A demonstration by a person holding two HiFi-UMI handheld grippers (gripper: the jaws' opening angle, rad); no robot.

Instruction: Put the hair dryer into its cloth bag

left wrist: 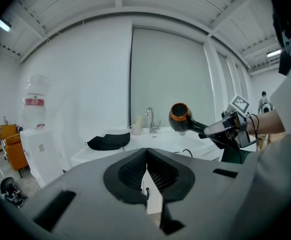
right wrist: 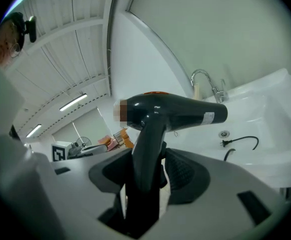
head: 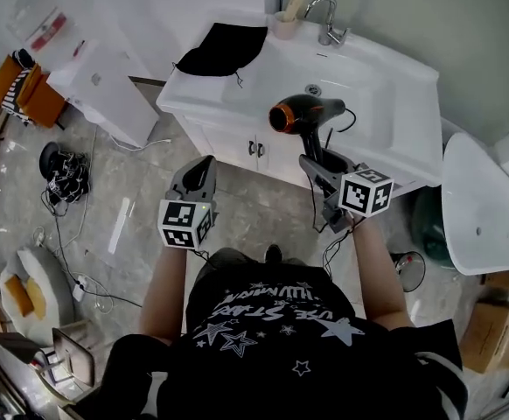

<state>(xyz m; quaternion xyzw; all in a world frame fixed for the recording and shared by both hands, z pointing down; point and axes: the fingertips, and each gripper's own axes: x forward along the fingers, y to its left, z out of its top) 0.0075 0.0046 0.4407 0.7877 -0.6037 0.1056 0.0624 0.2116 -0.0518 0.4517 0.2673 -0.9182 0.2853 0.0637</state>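
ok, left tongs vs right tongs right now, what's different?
Grip: left tongs shut, empty; right tongs clamp the hair dryer by its handle. Place: left tongs short of the sink, right tongs at its front edge. Both point toward it.

Black, white and grey, with a single band of orange.
The glossy black plastic hair dryer [head: 305,112] has an orange ring at one end, just above the grey right claw [head: 317,163] with its black ribbed pads. Ahead of the grey left claw [head: 204,164], a soft black cloth bag [head: 224,49] lies on the glossy white basin cabinet [head: 386,77]. The marker cubes [head: 184,224] are white with black squares. Behind both claws, a black T-shirt [head: 272,322] carries white stars and lettering, and below them the stone floor [head: 246,204] is mottled grey.
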